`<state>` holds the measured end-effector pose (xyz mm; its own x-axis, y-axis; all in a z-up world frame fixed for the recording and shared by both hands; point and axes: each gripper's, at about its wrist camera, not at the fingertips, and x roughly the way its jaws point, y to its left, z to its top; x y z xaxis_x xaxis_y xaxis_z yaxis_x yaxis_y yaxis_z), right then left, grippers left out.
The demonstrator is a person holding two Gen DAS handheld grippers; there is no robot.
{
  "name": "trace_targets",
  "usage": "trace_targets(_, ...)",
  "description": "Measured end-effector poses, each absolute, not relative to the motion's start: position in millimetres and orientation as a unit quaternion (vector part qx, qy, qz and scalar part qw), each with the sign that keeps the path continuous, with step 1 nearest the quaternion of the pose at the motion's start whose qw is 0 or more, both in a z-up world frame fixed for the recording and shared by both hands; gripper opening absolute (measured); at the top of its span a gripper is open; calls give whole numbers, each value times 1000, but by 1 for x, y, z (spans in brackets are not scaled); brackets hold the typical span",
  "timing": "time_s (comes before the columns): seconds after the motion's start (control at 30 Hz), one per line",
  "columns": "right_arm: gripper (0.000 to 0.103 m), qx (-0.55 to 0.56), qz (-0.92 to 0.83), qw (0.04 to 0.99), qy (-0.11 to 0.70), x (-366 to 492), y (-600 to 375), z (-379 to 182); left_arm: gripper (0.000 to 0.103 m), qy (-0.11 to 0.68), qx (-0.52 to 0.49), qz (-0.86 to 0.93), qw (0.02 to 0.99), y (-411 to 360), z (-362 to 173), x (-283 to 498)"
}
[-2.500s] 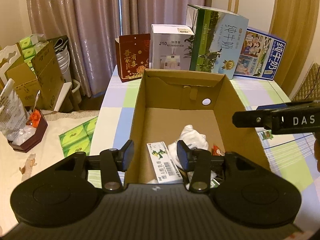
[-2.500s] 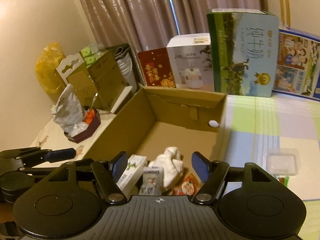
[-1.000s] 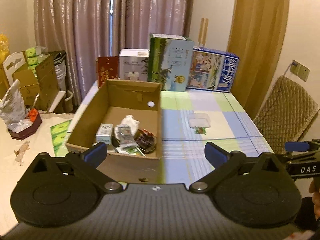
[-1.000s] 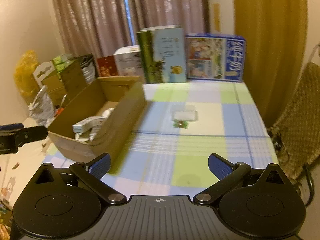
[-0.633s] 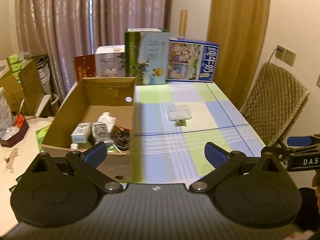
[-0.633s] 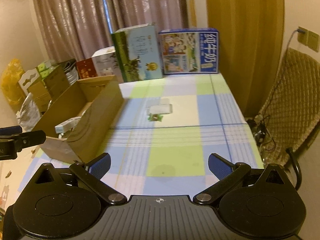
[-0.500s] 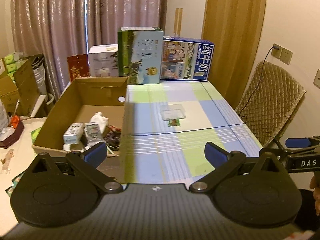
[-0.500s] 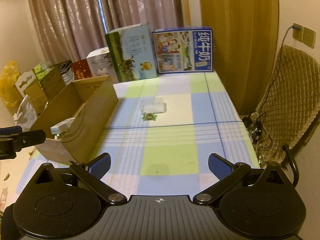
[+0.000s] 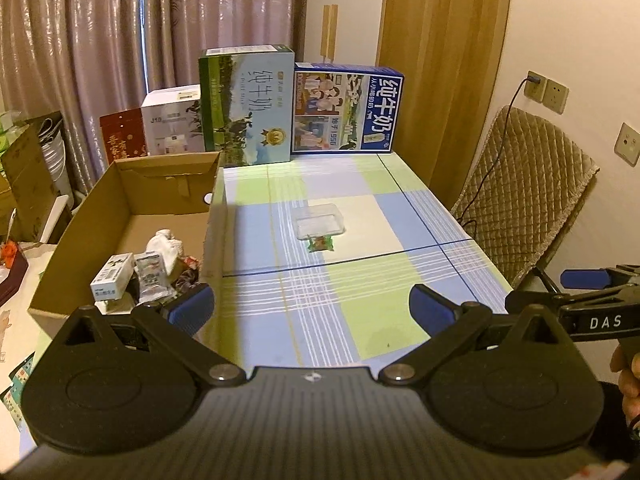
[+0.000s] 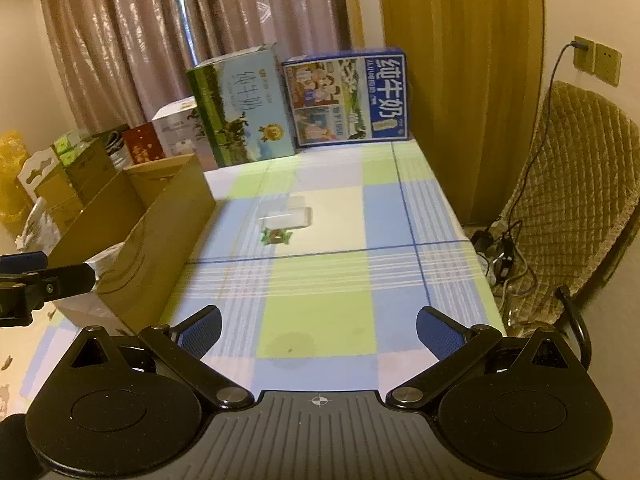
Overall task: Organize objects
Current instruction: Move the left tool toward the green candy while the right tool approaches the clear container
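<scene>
Left tongs spread wide and empty, right tongs likewise spread wide, both held level

A warmly lit room with mauve curtains behind a counter covered in a blue, green and white checked cloth. A quilted tan chair stands at right, below cream-wall sockets, beside a wooden door.
</scene>
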<state>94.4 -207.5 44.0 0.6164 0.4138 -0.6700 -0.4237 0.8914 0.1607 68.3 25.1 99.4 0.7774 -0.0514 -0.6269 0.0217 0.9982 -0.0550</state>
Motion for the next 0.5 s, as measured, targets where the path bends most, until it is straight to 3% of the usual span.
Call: trace_targets(0.5,101,-46,241,898,366,167,-211,12,101,338,-25,-32,940,3,56,149)
